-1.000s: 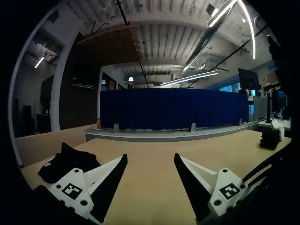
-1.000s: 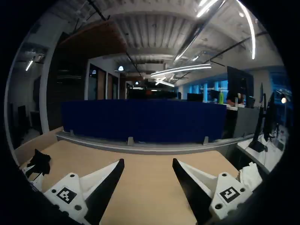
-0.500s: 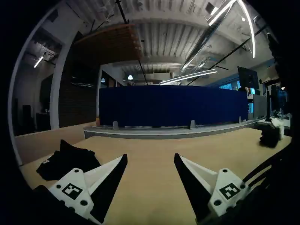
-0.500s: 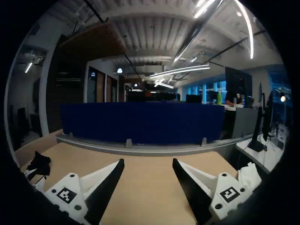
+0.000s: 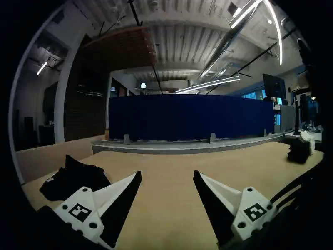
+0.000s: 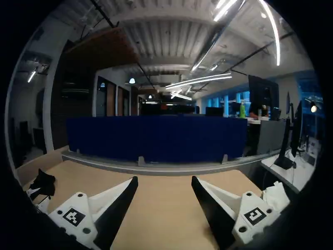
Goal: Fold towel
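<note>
Black towel [image 5: 75, 180] lies crumpled on the wooden counter [image 5: 233, 160], just left of the left gripper [image 5: 167, 172], not touched by it. Left gripper and right gripper [image 6: 164, 177] both spread wide, nothing held. Judged: folding not begun, with the grasp, the spreading flat and every fold left to do.

Smooth, matt wood tabletop [image 5: 166, 212]; crumpled black cloth towel [image 5: 75, 179]; left gripper [image 5: 167, 172] of matt white plastic, black inner faces; blue fabric divider [image 5: 187, 116].
</note>
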{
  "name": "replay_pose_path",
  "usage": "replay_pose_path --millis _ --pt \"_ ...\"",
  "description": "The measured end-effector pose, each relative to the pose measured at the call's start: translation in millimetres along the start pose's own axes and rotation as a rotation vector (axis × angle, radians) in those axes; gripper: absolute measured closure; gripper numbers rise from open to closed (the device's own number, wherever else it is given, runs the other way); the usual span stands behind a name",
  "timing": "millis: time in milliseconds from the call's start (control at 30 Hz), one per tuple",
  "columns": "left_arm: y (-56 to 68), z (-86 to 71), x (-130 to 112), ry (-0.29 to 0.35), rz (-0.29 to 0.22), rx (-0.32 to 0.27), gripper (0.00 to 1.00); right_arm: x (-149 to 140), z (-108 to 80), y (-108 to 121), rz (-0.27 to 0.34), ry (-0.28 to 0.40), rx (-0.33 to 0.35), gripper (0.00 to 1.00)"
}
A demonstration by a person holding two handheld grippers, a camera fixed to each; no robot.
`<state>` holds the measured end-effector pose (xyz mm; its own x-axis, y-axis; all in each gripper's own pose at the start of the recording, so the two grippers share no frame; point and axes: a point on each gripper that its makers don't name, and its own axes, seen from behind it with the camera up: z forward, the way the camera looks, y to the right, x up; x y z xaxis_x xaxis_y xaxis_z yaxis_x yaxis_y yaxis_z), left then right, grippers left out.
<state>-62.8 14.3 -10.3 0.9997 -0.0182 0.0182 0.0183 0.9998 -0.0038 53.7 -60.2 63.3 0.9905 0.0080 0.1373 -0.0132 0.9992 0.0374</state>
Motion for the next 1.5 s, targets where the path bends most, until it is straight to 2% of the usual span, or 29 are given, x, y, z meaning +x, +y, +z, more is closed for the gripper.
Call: replay_pose_path --millis 200,500,700,900,1300,1500 --pt "-0.3 -0.1 1 0.001 0.001 0.000 0.08 10 -1.8 7 -0.014 0.056 -0.006 0.00" --pt "-0.8 0.2 -1 0.000 0.001 0.000 0.08 -10 -13.1 37 -0.004 0.084 -0.043 0.00" --pt "-1.4 0.4 -1 0.000 0.001 0.000 0.07 -50 -16.5 59 0.018 0.082 -0.052 0.00" --pt "-1.6 0.4 -1 0.000 0.001 0.000 0.07 -88 -19.9 73 0.015 0.072 -0.052 0.00" --pt "-2.2 0.4 -1 0.000 0.001 0.000 0.07 -155 -20.2 79 0.045 0.092 -0.040 0.00" --pt "-2.8 0.0 -1 0.000 0.001 0.000 0.07 -173 -17.5 84 0.051 0.086 -0.054 0.00"
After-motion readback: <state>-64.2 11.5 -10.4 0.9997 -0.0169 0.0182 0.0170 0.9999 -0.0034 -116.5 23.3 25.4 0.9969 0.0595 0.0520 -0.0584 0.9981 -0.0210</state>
